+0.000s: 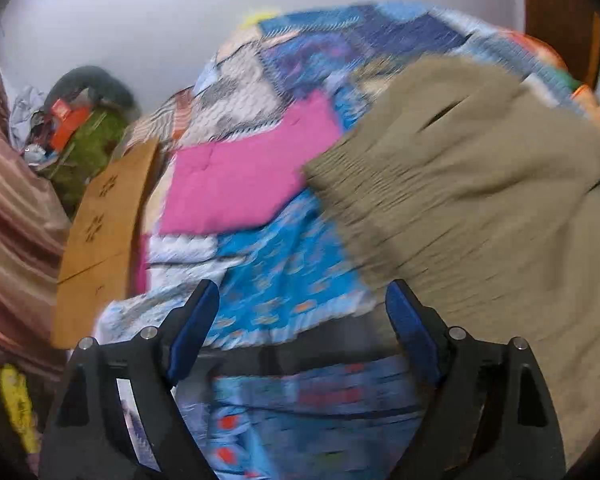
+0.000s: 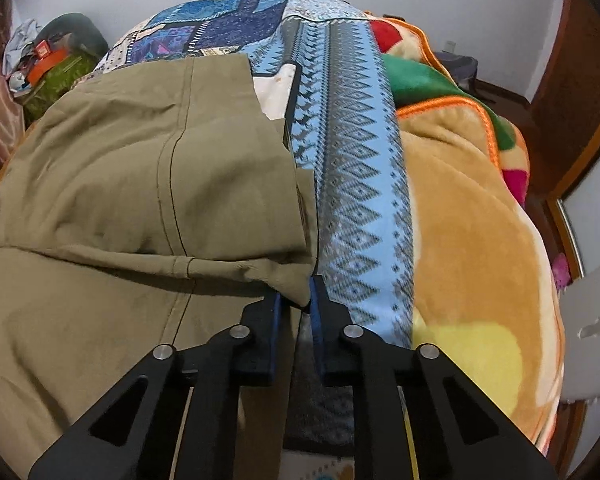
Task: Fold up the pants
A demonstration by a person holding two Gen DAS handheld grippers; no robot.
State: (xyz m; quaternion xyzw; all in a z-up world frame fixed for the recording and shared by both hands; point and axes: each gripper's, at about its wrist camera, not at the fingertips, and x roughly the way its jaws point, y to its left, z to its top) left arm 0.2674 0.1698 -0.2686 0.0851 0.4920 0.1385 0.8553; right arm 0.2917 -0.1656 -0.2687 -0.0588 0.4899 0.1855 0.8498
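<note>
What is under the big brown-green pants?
The pants lie on a colourful patchwork quilt that peeks out beside them. The right gripper pinches their corner. Whatever part of the quilt sits beneath the cloth is covered, so it cannot be seen.

The left gripper (image 1: pixel 302 300) is held pitched steeply downward with its jaws spread wide and nothing clamped between them. The right gripper (image 2: pixel 296 294) is likewise angled down, its jaws pinched together on a corner of cloth.
</note>
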